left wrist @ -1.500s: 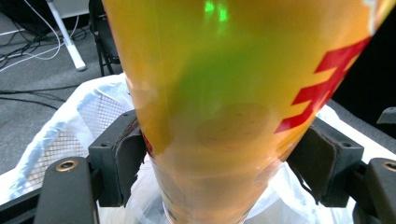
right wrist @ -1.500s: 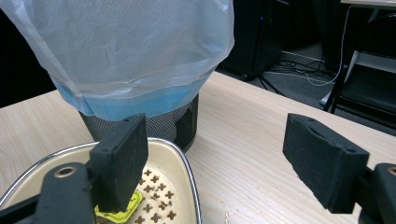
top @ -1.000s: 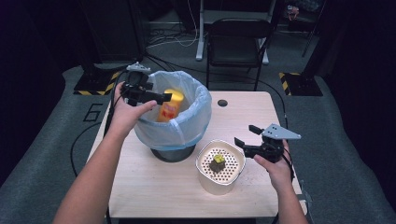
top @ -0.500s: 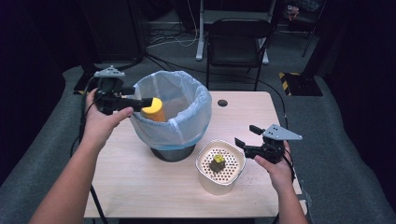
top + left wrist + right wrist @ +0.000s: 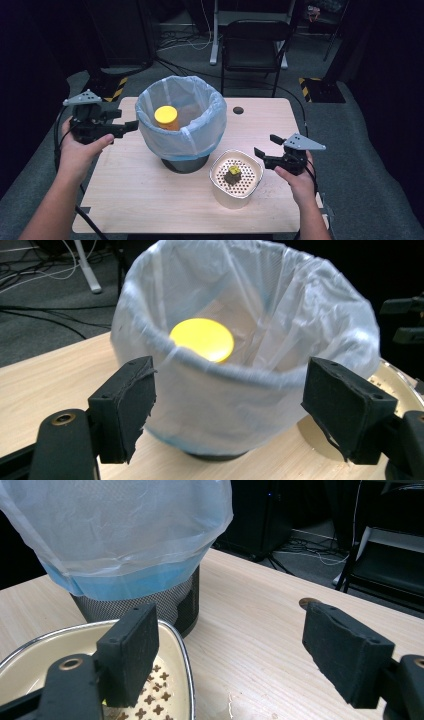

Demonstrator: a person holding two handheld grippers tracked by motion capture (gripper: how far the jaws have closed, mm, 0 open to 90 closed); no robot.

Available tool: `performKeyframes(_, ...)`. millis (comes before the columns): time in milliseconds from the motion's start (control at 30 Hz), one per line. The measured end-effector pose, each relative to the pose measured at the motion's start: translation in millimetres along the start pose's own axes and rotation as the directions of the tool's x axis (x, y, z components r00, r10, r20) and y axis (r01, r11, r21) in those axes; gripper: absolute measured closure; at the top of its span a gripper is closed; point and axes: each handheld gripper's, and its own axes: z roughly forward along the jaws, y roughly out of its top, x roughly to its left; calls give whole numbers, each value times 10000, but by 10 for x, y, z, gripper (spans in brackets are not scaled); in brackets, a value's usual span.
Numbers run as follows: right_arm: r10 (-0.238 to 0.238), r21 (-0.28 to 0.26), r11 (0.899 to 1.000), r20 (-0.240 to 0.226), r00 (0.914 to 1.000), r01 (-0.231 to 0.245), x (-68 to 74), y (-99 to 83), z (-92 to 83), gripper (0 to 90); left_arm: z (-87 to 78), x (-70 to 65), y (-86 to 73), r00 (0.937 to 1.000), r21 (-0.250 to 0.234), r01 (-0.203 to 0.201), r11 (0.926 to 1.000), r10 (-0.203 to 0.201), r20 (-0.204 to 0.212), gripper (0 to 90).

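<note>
While the left tongs (image 5: 131, 125) are held level over the left edge of the pale wooden worktop (image 5: 130, 200), just outside the dark mesh wastebasket lined with a translucent blue-white plastic bag (image 5: 165, 142), nothing is gripped between their black pads. Their jaws have just been closing, yet in the left gripper view the pads (image 5: 125, 410) are seen with a clear gap between them, through which the bag's rim is framed. The orange jar with a round yellow lid (image 5: 166, 117) is found inside the bag, standing upright near the wall that faces the left tongs; it lies beyond the rim from those tongs, apart from them and untouched. In the left gripper view the yellow lid (image 5: 202, 339) is seen above and ahead of the pads, behind the bag's edge.

The right tongs (image 5: 260, 153) are held at the right side of the worktop, just beside the rim of the cream, rounded-square perforated basket (image 5: 222, 192), with the jaws partly open and nothing between them. A small yellow-and-dark object (image 5: 233, 173) is seen lying in the middle of that basket. The jar is well apart from the right tongs, with the wastebasket's near wall in between.
</note>
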Motion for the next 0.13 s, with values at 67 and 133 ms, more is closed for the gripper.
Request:
performKeyframes(67, 2, 47, 10000, 33, 10000, -3, -5, 0, -14, 222, -23, 36, -87, 9998, -43, 111, 9999, -111, -144, 209)
performKeyframes(133, 2, 113, 9999, 109, 9999, -3, -17, 6, -23, 215, -50, 78, -187, 9992, -98, 146, 9998, -149, -365, 208)
